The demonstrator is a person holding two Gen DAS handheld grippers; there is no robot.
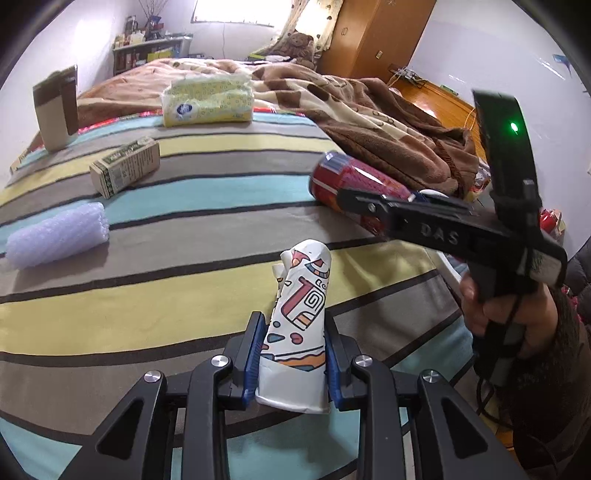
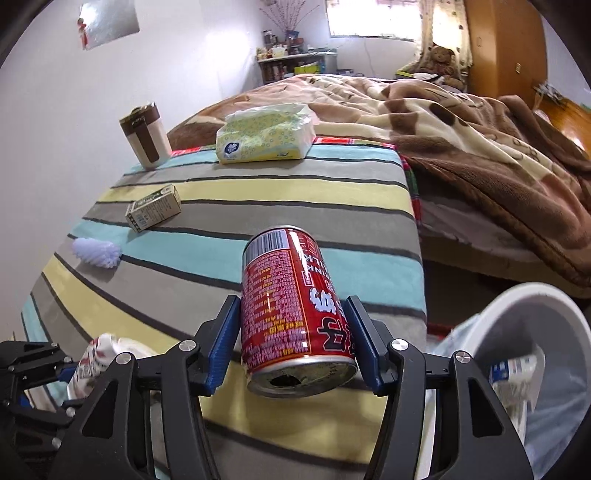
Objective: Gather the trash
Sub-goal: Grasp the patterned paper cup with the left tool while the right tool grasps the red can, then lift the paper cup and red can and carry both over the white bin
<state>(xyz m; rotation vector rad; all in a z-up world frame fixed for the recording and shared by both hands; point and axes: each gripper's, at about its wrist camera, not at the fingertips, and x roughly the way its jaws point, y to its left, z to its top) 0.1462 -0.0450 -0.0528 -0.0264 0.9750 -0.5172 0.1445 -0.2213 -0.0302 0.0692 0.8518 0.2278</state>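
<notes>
We have left gripper (image 1: pixel 293 354) clamped on crushed cup (image 1: pixel 301 295), right gripper (image 2: pixel 291 343) clamped on red can (image 2: pixel 291 310). Bin (image 2: pixel 546 332) holds one carton; box (image 1: pixel 125 170), foam roll (image 1: pixel 55 236) left.

Striped blanket (image 1: pixel 184 206) covers the near end of the bed; a rumpled brown fleece blanket (image 1: pixel 388 122) lies beyond it. Teddy bear (image 1: pixel 299 42) sits by the curtain (image 1: pixel 317 26) at the far end, beside a wooden wardrobe (image 1: pixel 380 33). Cluttered shelf (image 1: pixel 147 48) stands against the far wall under the window (image 1: pixel 236 11).
</notes>
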